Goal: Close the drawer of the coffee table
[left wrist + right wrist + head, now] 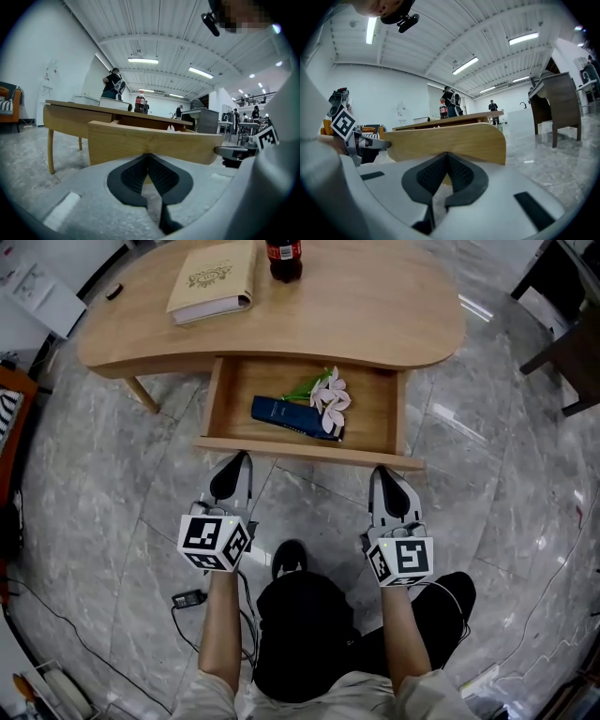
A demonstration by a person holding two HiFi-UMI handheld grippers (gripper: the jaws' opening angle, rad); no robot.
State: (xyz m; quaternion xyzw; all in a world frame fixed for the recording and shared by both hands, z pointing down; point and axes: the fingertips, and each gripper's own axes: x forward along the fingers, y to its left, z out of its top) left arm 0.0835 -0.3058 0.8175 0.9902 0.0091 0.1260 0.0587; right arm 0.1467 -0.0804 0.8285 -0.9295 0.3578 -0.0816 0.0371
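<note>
Matt wood drawer (309,453), glossy marble floor (131,507)

The drawer (309,452) stands pulled out from under the bench (394,324), toward the person. In it a flat box (286,415) lies near the middle, and a flower sprig (328,399) rests over the box's right end. On the bench a book (214,279) lies behind the drawer's left half, with a bottle (284,259) just to its right. A small object (114,291) sits at the far left edge. Before the drawer's front board sit the two tools, left tool (242,461) near its left end and right tool (382,474) near its right, well apart. A chair (572,343) stands on the floor (112,512) off to the right.
</note>
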